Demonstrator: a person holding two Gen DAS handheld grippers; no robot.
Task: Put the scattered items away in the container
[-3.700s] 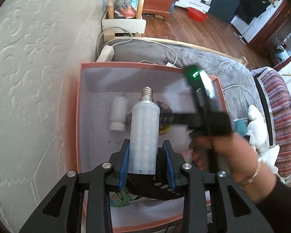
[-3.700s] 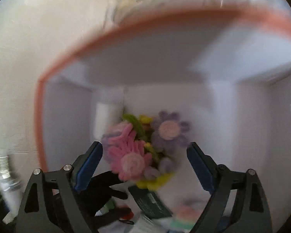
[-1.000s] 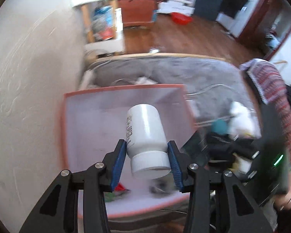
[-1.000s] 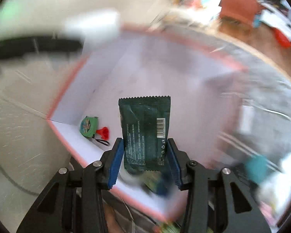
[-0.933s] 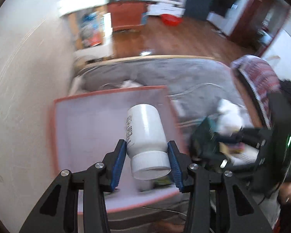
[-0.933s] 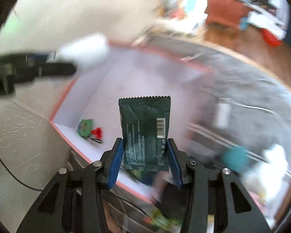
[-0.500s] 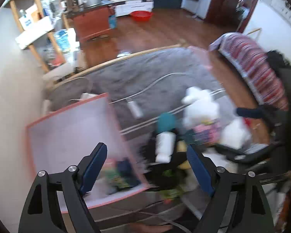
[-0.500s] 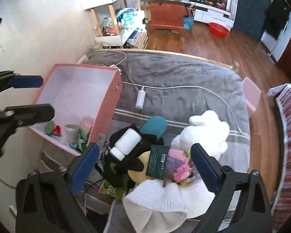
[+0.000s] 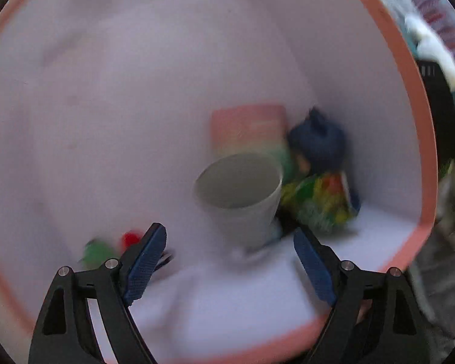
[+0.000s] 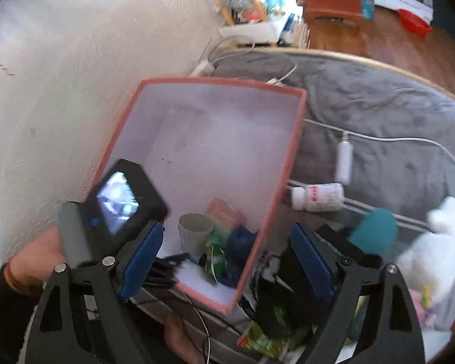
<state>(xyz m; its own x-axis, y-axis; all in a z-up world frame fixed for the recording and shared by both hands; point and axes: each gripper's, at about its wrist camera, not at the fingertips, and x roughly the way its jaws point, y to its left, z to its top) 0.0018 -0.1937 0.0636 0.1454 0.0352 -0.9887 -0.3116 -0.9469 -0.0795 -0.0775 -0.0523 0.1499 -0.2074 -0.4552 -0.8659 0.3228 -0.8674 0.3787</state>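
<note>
The pink-rimmed box (image 9: 421,151) fills the blurred left wrist view. My left gripper (image 9: 229,264) hangs inside it, pointing down, open and empty. Just beyond its fingertips stands a white cup (image 9: 236,194), with a pink-and-green pack (image 9: 248,130), a dark blue item (image 9: 318,145) and a colourful packet (image 9: 318,206) beside it. A small green and red item (image 9: 97,251) lies at the left. In the right wrist view my right gripper (image 10: 227,261) hovers over the box's (image 10: 288,166) near corner; its jaws are closing with nothing held. A white bottle (image 10: 317,197) lies on the blanket outside the box.
The box stands against a white wall (image 10: 60,75) on a bed with a grey blanket (image 10: 379,106). A white cable with a plug (image 10: 344,160), a teal item (image 10: 373,233), a white plush toy (image 10: 439,242) and green packets (image 10: 267,336) lie right of the box. A hand (image 10: 36,261) holds the left device.
Both grippers let go: the white bottle left the left jaws, the dark green packet the right. The left gripper then dropped into the box; the right swung back toward it.
</note>
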